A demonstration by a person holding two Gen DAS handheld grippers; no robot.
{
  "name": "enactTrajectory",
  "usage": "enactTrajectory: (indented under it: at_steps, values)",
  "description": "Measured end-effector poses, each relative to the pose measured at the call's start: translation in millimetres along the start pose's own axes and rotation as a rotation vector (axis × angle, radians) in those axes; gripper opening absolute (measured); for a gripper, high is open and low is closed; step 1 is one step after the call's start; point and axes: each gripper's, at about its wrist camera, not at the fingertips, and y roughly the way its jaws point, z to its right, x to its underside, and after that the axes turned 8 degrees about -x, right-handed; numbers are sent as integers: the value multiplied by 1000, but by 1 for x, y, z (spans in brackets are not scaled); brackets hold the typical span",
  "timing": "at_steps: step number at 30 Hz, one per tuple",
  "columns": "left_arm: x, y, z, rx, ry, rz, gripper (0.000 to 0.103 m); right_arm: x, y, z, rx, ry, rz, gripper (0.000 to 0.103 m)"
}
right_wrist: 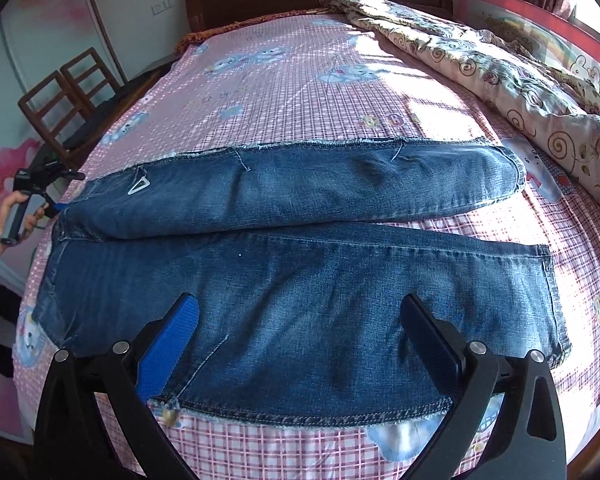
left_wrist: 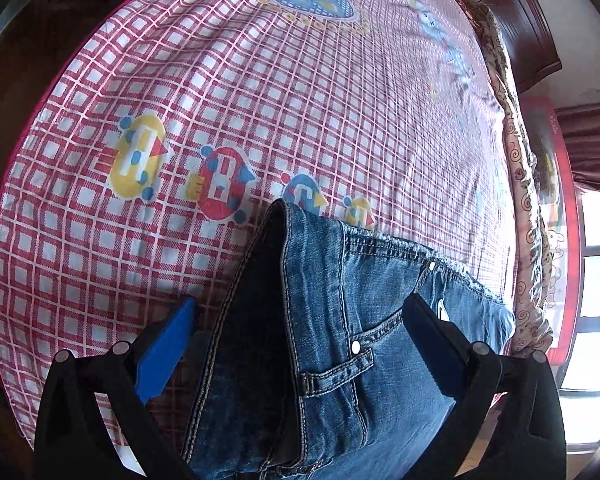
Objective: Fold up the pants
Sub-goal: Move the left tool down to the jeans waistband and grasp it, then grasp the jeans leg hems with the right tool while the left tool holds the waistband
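Left wrist view: the left hand-held gripper (left_wrist: 300, 340) is standing wide open, its fingers straddling the waistband end of the jeans (left_wrist: 332, 320) without pinching it; a raised fold is peaking just beyond. Far and left, the checked sheet (left_wrist: 260, 92) is lying bare up to the bed's edge.

Right wrist view: the right hand-held gripper (right_wrist: 300, 336) is hovering wide open, gripping nothing, over the near leg's frayed hem. The jeans (right_wrist: 300, 280) are lying across the bed (right_wrist: 280, 92), legs side by side. A quilt (right_wrist: 500, 80) is bunching along the far right edge.
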Motion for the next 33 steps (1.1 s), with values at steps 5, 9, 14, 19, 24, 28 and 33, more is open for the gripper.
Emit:
enactTrajectory:
  at_steps: [5, 9, 14, 19, 24, 28, 33]
  values:
    - [-3, 7, 9, 119, 4, -61, 101, 2, 1, 2, -1, 12, 0, 100]
    - [-9, 12, 9, 230, -56, -66, 101, 2, 2, -1, -16, 10, 3, 100]
    - [-12, 11, -2, 260, -85, -34, 101, 2, 3, -10, -37, -15, 3, 100]
    - [-13, 12, 1, 230, -90, -15, 94, 3, 8, -10, -52, -4, -7, 100]
    - [-10, 11, -3, 107, -65, -34, 25, 4, 9, -10, -55, -5, -4, 100]
    - [-5, 9, -1, 93, -60, -3, 20, 6, 8, -10, -58, -7, -3, 100]
    - [3, -11, 9, 31, 9, 73, 7, 9, 4, -4, -55, 1, 0, 100]
